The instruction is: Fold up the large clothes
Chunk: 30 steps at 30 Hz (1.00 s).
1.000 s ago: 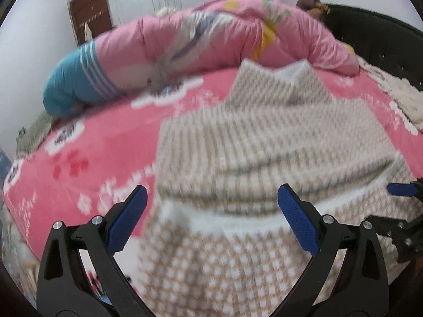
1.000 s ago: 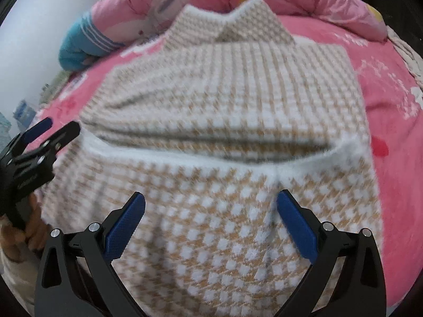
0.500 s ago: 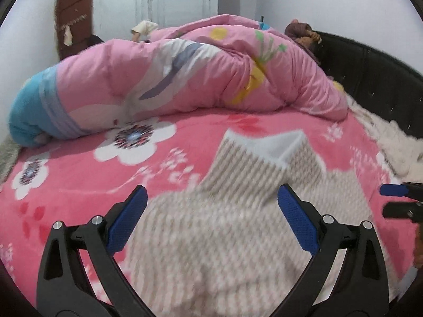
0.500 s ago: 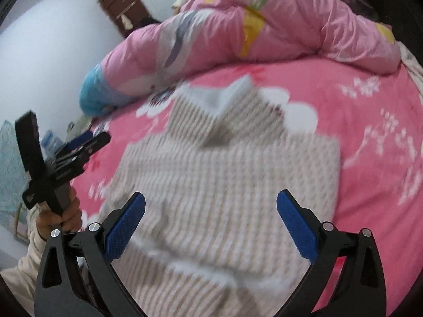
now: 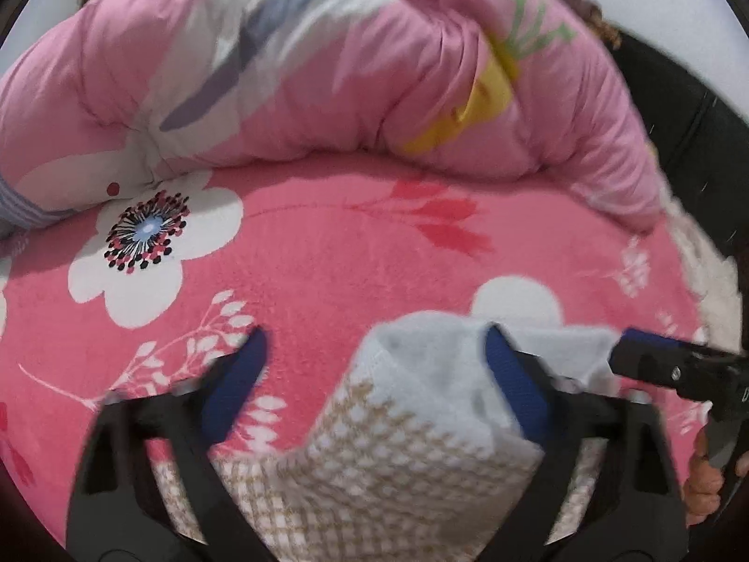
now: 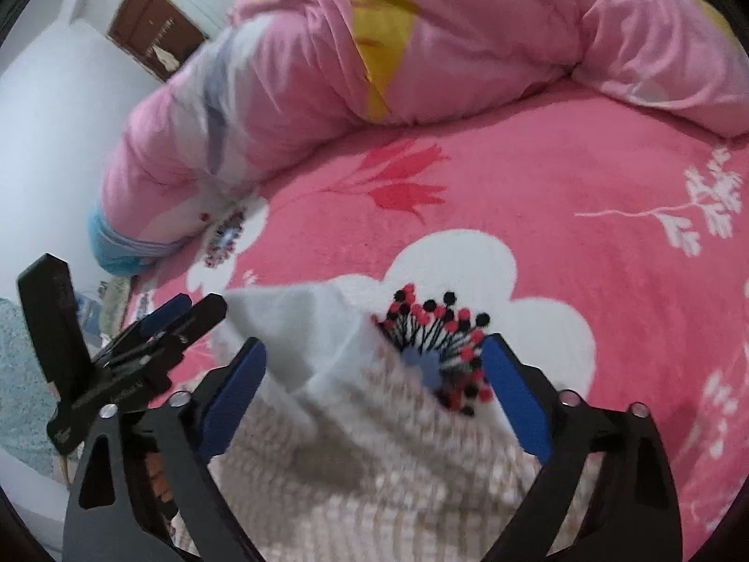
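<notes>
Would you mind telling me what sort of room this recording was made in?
Most likely a home bedroom: a bed with a pink floral sheet, a bundled pink duvet across it, a dark padded headboard, and a wooden door behind.

Left black two-finger gripper [image 5: 374, 388]: matte black angular arms with triangular cut-outs, blue ribbed pads on the fingertips [image 5: 512, 386], round silver screws at the pivots. Right black two-finger gripper [image 6: 374, 388]: same build and blue pads. From the right wrist view, the left unit's side bears small white lettering, too blurred to read.
</notes>
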Motion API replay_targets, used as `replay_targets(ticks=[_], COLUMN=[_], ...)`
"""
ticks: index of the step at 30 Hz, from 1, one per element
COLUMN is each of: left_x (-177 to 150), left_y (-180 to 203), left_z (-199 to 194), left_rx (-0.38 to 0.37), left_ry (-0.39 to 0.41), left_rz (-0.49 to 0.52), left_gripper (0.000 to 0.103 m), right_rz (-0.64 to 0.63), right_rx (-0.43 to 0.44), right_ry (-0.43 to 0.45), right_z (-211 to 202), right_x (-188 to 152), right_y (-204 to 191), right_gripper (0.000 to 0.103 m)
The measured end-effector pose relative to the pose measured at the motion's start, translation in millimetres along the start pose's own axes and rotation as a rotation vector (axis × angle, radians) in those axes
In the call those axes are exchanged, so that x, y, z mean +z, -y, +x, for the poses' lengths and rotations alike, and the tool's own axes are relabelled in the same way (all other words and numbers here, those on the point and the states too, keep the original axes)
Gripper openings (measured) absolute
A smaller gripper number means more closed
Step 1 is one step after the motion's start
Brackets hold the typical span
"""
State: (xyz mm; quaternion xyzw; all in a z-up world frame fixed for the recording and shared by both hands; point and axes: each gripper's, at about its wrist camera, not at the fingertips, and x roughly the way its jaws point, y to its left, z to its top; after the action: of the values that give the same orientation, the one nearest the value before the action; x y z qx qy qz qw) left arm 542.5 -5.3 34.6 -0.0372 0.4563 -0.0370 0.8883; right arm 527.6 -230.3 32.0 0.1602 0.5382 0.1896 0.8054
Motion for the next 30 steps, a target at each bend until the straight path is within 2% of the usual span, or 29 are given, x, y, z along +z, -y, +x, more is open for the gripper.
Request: replay_targets(ticks=[1, 3, 4, 5, 8, 13, 18, 19, 20, 21, 22, 25, 28, 30], left_x=[-1, -8, -11, -16, -31, -73, -134, -144, -156, -162, -166, -172, -173, -176], left_y=[3, 4, 6, 9, 17, 17, 9, 9, 9, 9, 8, 5, 0, -13], left_z=[6, 5, 0, -11, -40, -90, -105, -105, -104, -102, -100, -96, -96, -99], left_rx=[0.018, 0.018, 0.016, 0.03, 0.066, 0.079, 0.088, 0.093, 0.101, 0.101, 0.102, 0.094, 0.085, 0.039], left_ry=[-0.027, -0.039, -0.024, 0.009, 0.058, 0.12, 0.098, 0.093, 0.089, 0.086, 0.081, 0.074, 0.078, 0.064], left_rz=[0.017, 0.043, 0.066, 0.104, 0.202, 0.302, 0.357, 0.367, 0.38, 0.386, 0.386, 0.357, 0.332, 0.289], left_gripper=[0.057, 0.043, 0.04, 0.034, 0.027, 0.017, 0.015, 0.014, 0.014, 0.014, 0.014, 0.014, 0.014, 0.014], right_rz=[0.001, -0.01, -0.017, -0.042, -0.13, -0.271, -0.399, -0.42, -0.431, -0.444, -0.45, -0.456, -0.404, -0.291], right_rx=[-0.005, -0.012, -0.002, 0.022, 0.018, 0.01, -0.063, -0.044, -0.018, 0.023, 0.058, 0.11, 0.068, 0.093], right_ry=[-0.025, -0.045, -0.045, -0.036, -0.008, 0.002, -0.072, -0.07, -0.051, -0.015, 0.023, 0.074, 0.026, -0.077], right_z=[8, 11, 9, 3, -19, -53, -59, -67, -76, -87, -96, -94, -47, -4], right_x=[0, -7, -9, -16, -37, -91, -143, -148, -148, -146, -142, -122, -100, -97], right_y=[0, -1, -2, -7, -23, -44, -51, -55, -59, -67, -75, -102, -114, -99], right_gripper=[0.075, 0.049, 0.045, 0.037, 0.031, 0.029, 0.031, 0.031, 0.033, 0.042, 0.047, 0.049, 0.048, 0.034])
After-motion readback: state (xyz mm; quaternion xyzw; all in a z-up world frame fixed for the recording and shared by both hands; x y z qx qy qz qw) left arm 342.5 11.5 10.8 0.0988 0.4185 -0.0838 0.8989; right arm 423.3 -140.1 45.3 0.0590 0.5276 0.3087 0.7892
